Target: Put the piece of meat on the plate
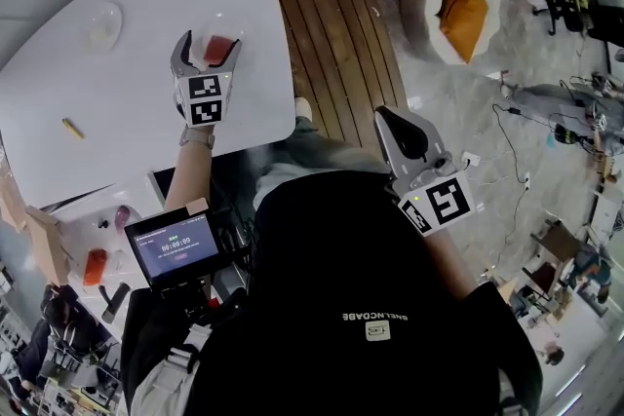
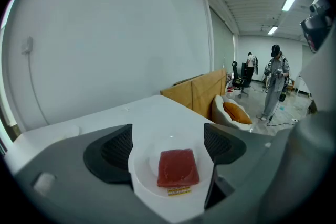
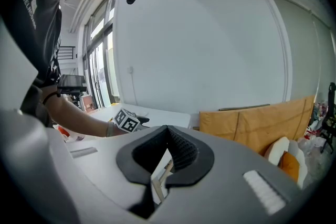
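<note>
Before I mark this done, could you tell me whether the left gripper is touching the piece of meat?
Apart: in the left gripper view, bare plate shows between the meat and each side of the open left gripper.

The body of my left gripper (image 2: 168, 138) cuts off the plate (image 2: 140, 168) rim at six o'clock. I can't read the label (image 2: 179, 191) there. The yellow thing (image 1: 72, 128) at nine o'clock on the desk (image 1: 127, 83) is too small to name.

Meat piece (image 2: 178, 167): red square slab, flat on plate (image 2: 136, 176); plate white, round, on table (image 1: 107, 102) near edge.
</note>
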Action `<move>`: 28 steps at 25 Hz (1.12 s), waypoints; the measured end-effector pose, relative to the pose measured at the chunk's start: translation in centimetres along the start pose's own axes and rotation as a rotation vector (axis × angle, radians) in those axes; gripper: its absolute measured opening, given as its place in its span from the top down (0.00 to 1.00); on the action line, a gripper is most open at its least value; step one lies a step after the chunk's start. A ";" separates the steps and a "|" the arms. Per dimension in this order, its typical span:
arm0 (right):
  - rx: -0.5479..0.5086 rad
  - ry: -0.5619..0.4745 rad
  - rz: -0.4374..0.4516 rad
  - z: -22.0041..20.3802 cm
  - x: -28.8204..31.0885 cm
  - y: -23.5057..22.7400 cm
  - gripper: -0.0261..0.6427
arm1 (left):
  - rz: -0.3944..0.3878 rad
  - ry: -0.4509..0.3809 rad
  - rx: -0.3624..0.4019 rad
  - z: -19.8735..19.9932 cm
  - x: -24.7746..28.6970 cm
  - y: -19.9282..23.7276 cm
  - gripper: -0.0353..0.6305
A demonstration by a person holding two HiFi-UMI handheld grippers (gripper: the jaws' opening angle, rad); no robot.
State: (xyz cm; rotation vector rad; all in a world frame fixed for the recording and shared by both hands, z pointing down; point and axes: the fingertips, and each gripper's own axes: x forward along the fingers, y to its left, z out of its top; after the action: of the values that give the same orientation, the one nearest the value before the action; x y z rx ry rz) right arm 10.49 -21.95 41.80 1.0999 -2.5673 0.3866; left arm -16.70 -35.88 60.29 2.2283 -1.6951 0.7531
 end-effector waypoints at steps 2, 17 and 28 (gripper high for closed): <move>-0.005 -0.009 0.012 0.6 -0.1 0.6 0.96 | 0.001 -0.019 -0.003 1.0 -1.3 0.2 0.30; -0.057 -0.032 0.207 3.2 5.1 2.7 0.96 | 0.055 -0.156 -0.111 7.6 -8.3 3.3 0.34; -0.095 -0.072 0.392 5.0 7.2 10.6 0.96 | 0.162 -0.264 -0.199 7.7 -20.8 4.7 0.39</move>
State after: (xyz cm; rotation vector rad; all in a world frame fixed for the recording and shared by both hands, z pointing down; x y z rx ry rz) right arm -2.91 -21.36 38.80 0.5835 -2.8310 0.3152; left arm -23.25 -23.90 42.15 2.1467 -1.9941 0.3129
